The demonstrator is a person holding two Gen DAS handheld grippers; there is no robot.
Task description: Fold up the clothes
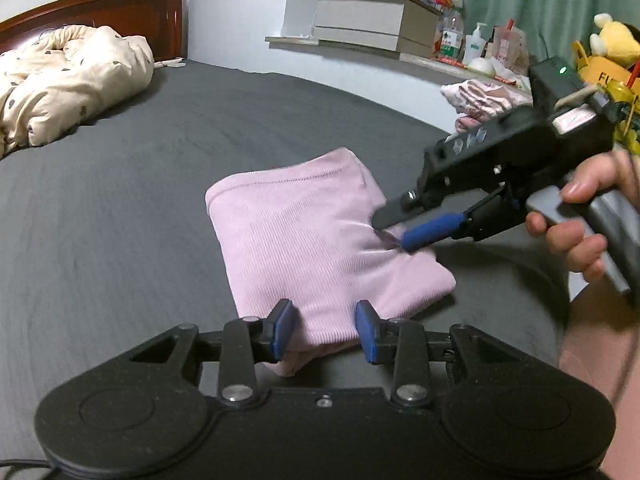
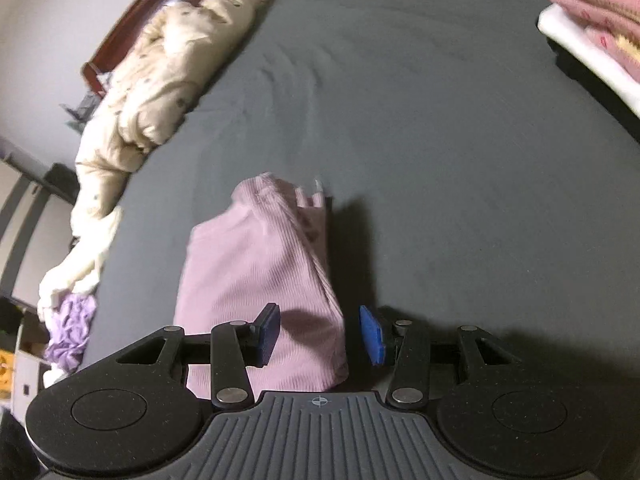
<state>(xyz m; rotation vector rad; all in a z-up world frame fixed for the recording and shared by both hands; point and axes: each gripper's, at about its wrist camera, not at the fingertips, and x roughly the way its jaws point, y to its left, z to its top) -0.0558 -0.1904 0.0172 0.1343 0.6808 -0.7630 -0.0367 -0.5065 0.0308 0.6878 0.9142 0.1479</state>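
A pink ribbed garment (image 1: 312, 236) lies folded into a compact rectangle on the dark grey bedsheet (image 1: 120, 208). My left gripper (image 1: 325, 330) is open, and the garment's near edge sits between its blue pads (image 1: 282, 330). My right gripper (image 1: 390, 234), held by a hand (image 1: 572, 236), comes in from the right with its tips touching the garment's right side. In the right wrist view the garment (image 2: 256, 272) runs away from the camera, and the right gripper (image 2: 320, 334) stands open astride its near end.
A cream dotted quilt (image 1: 68, 80) is bunched by the wooden headboard (image 1: 100, 4). A heap of pink clothes (image 1: 484, 98) lies at the bed's far right edge, and a folded pink patterned stack (image 2: 592, 4) sits there too. Purple cloth (image 2: 72, 328) lies off the bed's left side.
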